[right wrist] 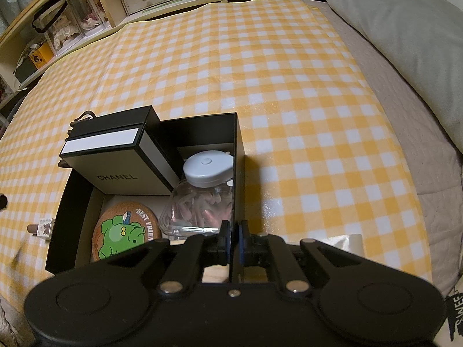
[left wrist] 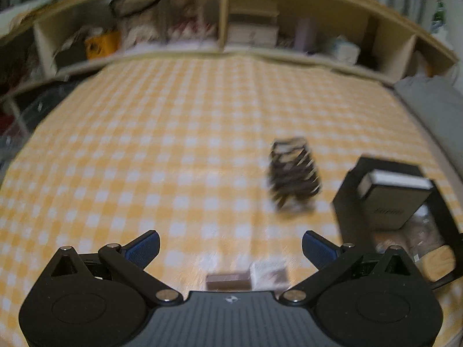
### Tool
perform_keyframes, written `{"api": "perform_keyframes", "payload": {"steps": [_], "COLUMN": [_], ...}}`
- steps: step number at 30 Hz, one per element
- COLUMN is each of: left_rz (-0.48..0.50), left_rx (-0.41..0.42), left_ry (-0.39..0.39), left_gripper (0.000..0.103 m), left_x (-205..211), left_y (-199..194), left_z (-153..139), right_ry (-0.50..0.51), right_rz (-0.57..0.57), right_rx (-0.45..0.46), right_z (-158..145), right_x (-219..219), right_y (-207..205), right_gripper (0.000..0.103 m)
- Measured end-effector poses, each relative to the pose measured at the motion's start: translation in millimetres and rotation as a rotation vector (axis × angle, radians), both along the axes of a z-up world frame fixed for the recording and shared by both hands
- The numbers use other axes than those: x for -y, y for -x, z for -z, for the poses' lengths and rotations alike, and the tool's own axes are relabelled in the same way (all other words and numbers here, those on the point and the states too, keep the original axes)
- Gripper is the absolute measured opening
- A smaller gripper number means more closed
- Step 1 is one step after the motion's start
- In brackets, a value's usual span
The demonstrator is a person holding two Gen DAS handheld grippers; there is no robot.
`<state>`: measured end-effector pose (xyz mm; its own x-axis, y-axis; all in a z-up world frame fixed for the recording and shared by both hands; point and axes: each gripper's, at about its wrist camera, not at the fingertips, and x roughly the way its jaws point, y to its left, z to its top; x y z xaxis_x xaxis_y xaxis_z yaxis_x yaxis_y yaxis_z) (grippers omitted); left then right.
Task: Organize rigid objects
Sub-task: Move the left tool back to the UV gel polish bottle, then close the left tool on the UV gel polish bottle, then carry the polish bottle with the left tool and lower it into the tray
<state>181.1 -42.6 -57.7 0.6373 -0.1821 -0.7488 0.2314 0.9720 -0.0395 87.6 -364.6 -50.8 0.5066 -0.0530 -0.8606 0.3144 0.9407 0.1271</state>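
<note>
Wide bare yellow-and-white checked cloth (right wrist: pixel 260 72) ahead, wooden shelf unit (left wrist: pixel 222 23) at far edge. Left gripper (left wrist: pixel 230 247) jaws spread wide, empty, above small brown box (left wrist: pixel 228 280). Right gripper (right wrist: pixel 233 231) pinched closed on the near wall of open black cardboard box (right wrist: pixel 240 144), which holds cream Chanel box (right wrist: pixel 115 159), clear jar with grey lid (right wrist: pixel 202 196), cork coaster (right wrist: pixel 124 234). Dark clip-like object (left wrist: pixel 292 170) blurred, beside box.

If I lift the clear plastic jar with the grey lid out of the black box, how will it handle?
The clear plastic jar with the grey lid is probably light: it looks only partly filled with small pinkish pieces. Its smooth, rounded walls may slip between pads. Wedged between the black box wall and the cream perfume carton, it could drag.
</note>
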Motion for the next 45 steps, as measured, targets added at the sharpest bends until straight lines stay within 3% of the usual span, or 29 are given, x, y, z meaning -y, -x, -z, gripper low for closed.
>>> {"api": "perform_keyframes", "payload": {"steps": [7, 21, 28, 33, 40, 45], "left_rz": [-0.050, -0.119, -0.034, -0.023, -0.011, 0.100], "left_rx": [-0.154, -0.183, -0.179, -0.188, -0.107, -0.064], "left_ry": [0.094, 0.047, -0.035, -0.045, 0.056, 0.172], "left_gripper": [0.103, 0.102, 0.087, 0.085, 0.085, 0.085], "left_x": [-10, 11, 26, 27, 26, 50], "left_y": [-9, -25, -18, -16, -7, 7], "left_z": [32, 63, 62, 60, 28, -2], "right_ry": [0.007, 0.027, 0.029, 0.031, 0.030, 0.028], "right_rz": [-0.001, -0.007, -0.009, -0.009, -0.010, -0.008], "right_rx": [-0.004, -0.012, -0.013, -0.013, -0.013, -0.013], "right_z": [1, 3, 4, 4, 3, 3], "right_x": [0, -3, -3, -3, -2, -2], "right_y": [0, -4, -5, -4, -4, -4], "right_gripper": [0.006, 0.006, 0.006, 0.006, 0.006, 0.006]}}
